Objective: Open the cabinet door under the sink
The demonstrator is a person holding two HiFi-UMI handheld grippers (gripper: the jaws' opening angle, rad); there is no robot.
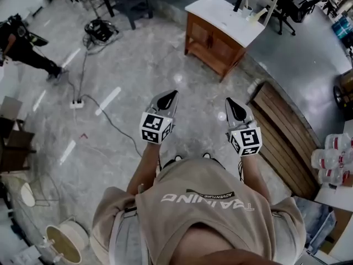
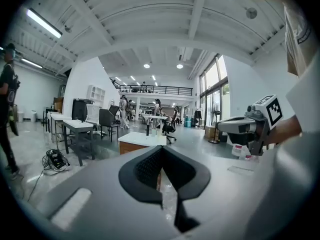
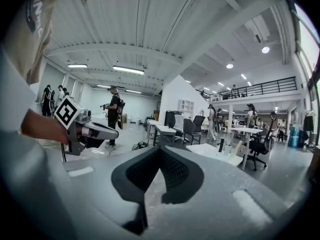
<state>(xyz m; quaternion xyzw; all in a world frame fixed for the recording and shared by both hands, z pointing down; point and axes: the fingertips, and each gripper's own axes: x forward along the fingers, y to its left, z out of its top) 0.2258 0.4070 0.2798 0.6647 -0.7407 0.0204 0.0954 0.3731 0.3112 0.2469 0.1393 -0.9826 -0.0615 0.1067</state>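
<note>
- Left tool [image 1: 167, 99], right tool [image 1: 236, 109] both pressed together, empty — held out level for the walk-up.
- Sink cabinet [image 1: 225, 49] upper centre, well apart — doors [image 1: 202, 36] look shut.

head view steeply down; gripper views near-level, forward; all share distant sink cabinet [image 1: 212, 42].

**Surfaces, quick rundown**

Ahead of both tools, the cabinet [image 1: 212, 40] looks like reddish-brown wood with a smooth white top. The floor [image 1: 138, 76] under them is glossy polished grey. The left gripper [image 1: 169, 95] and right gripper [image 1: 232, 103] have matt grey plastic shells and black ribbed pads [image 2: 147, 166].
</note>
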